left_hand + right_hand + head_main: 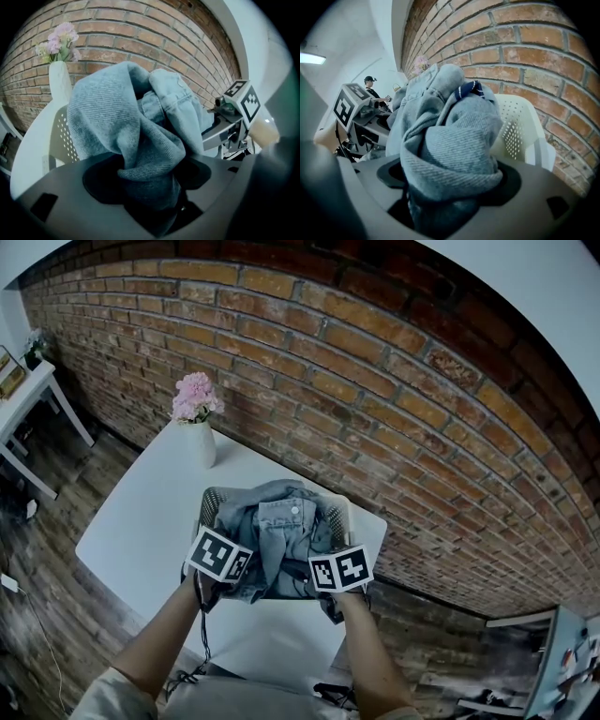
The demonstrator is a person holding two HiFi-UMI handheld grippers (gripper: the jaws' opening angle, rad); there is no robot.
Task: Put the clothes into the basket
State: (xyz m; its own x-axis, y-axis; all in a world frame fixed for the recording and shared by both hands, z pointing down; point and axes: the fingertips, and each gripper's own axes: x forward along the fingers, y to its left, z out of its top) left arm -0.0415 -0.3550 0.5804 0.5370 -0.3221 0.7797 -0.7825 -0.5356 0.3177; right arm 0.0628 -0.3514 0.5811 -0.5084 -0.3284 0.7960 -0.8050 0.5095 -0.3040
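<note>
Overhead, the denim jacket [281, 526] is bunched over the white perforated basket [212, 499] on the table [141, 521], between the left gripper [223, 568] and the right gripper [337, 576]. Left gripper view: its jaws pinch a jacket fold. Right gripper view: its jaws clamp another fold, beside the basket wall.

On table [131, 521], basket [212, 500], jacket [281, 526] over it, vase [204, 444] behind

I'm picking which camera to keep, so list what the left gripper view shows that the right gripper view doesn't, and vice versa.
Only the left gripper view: the white vase. Only the right gripper view: a person in a cap far behind, and a dark blue patch on the cloth. Both: the denim garment, gripped by the left gripper in one and the right gripper in the other, the perforated white basket, the brick wall.
</note>
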